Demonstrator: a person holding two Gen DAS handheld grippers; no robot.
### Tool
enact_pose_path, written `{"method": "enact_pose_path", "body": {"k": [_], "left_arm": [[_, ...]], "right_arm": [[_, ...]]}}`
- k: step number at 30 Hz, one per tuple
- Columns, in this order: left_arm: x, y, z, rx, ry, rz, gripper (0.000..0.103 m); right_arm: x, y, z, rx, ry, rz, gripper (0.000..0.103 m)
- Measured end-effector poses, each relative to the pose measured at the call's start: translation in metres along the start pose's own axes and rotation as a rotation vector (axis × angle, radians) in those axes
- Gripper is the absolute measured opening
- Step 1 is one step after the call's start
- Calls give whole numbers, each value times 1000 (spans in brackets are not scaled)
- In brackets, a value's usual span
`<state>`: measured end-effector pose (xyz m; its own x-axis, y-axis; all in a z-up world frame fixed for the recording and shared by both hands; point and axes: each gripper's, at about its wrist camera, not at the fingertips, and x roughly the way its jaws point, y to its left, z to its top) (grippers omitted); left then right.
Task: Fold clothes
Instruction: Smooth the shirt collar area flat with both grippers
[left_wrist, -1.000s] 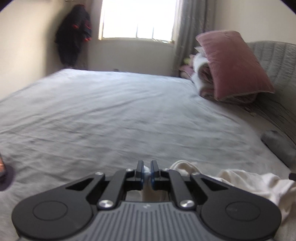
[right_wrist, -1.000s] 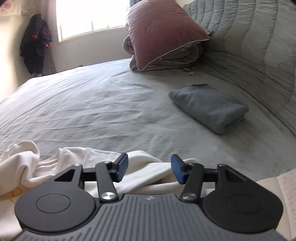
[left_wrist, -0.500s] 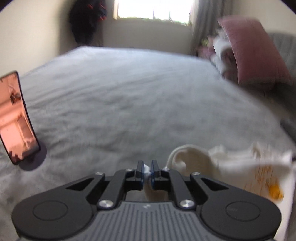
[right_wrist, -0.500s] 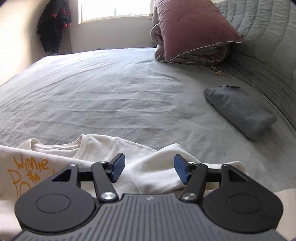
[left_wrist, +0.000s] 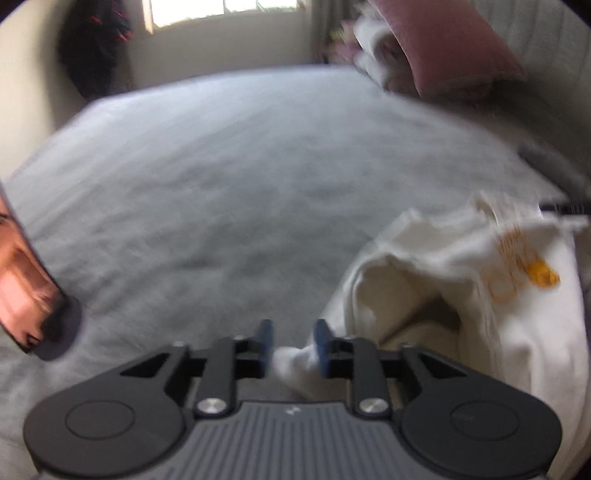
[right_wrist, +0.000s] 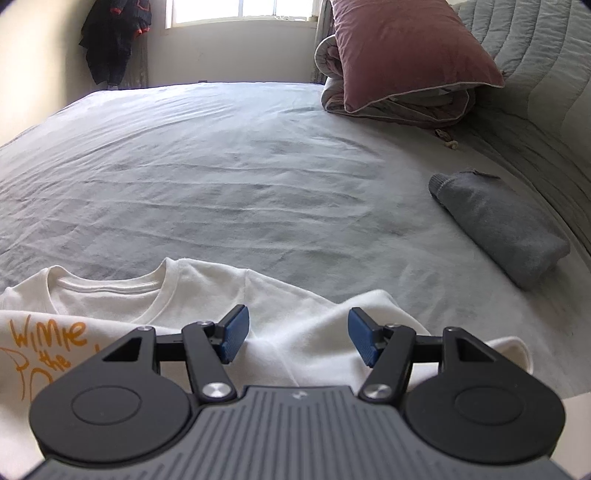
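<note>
The white t-shirt (right_wrist: 291, 325) is lying on the grey bed (right_wrist: 229, 177), collar facing away. Left gripper (left_wrist: 291, 343) jaws are opening, with a bit of shirt edge between them but no longer pinched. Right gripper (right_wrist: 297, 334) is wide open over the shoulder, holding nothing. I'd let the fabric settle flat, then regrip both sides evenly (blurry left view, fyi). 0 containers here.

Home bedroom: wide bed (right_wrist: 258, 177), pink pillow (right_wrist: 406, 51), window (right_wrist: 240, 11), probably hanging jacket (right_wrist: 114, 40).
</note>
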<state>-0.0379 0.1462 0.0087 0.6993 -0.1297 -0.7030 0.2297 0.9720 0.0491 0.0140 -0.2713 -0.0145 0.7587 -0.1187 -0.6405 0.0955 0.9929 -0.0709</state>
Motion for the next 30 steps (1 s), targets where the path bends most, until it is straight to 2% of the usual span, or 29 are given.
{"method": "enact_pose_path", "body": {"k": [3,6,12,16,20,23,26,30], "left_arm": [[-5,20,10,-83,-45,40,37],[5,24,24,-118,-31,34,40],[43,-4,65,-40,23,-21,50],[76,-30,86,13,79,-112,53],[112,-51,82,19,168,-157,53],[130,-60,65,48,228,-137,53],[126,-65,52,72,200,-145,53],[123,-65,47,55,188,-140,53]], "right_arm": [[1,0,4,-16,-13,1,64],[4,-1,7,-29,-18,6,65],[14,-1,10,-62,-5,9,67],[23,-3,8,-65,20,10,67],[31,-4,3,-91,23,15,67],[37,-7,0,-99,35,17,67],[45,-9,-5,-107,47,20,67],[52,-10,-13,-99,42,17,71]]}}
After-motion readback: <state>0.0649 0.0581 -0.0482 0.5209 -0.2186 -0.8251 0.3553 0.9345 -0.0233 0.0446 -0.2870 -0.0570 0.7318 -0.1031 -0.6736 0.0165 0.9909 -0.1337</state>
